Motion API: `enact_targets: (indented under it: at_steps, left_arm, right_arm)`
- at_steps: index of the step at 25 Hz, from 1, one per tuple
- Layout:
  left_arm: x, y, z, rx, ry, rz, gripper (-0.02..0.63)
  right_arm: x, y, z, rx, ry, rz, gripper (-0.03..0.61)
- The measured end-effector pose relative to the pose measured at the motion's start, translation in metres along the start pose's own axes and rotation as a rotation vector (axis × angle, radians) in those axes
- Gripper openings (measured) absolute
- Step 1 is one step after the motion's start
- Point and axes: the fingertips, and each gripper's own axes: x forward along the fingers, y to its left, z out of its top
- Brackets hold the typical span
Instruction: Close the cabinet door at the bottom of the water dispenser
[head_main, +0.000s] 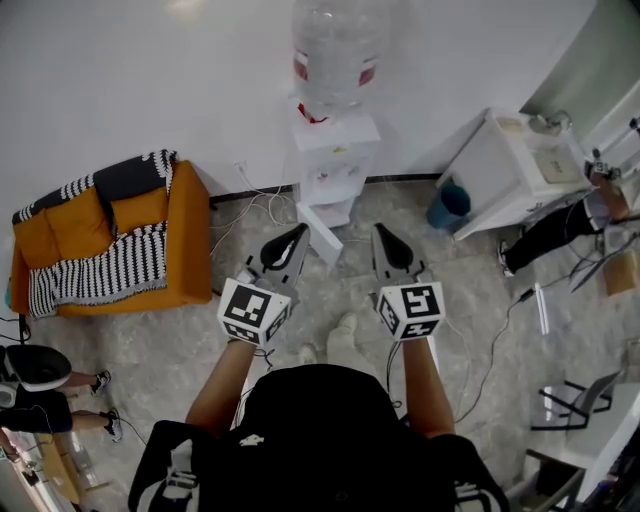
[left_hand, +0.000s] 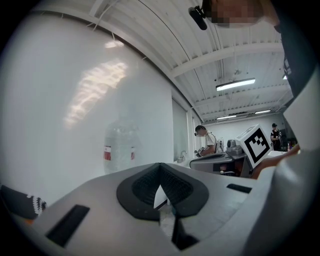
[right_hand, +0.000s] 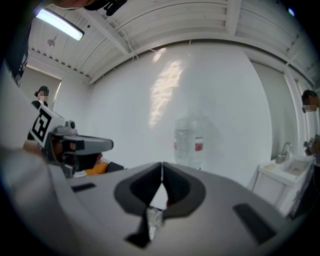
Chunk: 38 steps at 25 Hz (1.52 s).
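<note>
White and swung wide, the cabinet door (head_main: 322, 236) stood open at the foot of the water dispenser (head_main: 336, 150), its length running from the base towards the person. Both tongs were pressed shut and empty. The left tongs (head_main: 300, 233) lay just beside the door's left face and the right tongs (head_main: 381, 233) farther off, so the left looked better placed to push.

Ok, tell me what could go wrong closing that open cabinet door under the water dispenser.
1. The cabinet door stands open, angled toward the left gripper; its shut jaws could slide off the panel.
2. A hard push may rock the slim water dispenser under its big bottle.
3. Loose cables trail beside its base: a trip hazard.
</note>
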Motion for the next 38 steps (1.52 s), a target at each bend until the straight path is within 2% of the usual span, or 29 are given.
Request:
enact_targets:
  at_steps: [12, 27, 38]
  left_arm:
    - [0.056, 0.013, -0.016, -0.018, 0.037, 0.032, 0.008]
    - [0.121, 0.036, -0.061, -0.058, 0.109, 0.07, 0.008]
    - [0.163, 0.043, -0.096, -0.079, 0.171, 0.136, 0.008]
  right_arm:
    - [0.038, -0.047, -0.01, 0.019, 0.026, 0.031, 0.034]
    - [0.088, -0.098, -0.053, 0.039, 0.109, 0.071, 0.034]
    - [0.12, -0.125, -0.087, 0.026, 0.175, 0.171, 0.034]
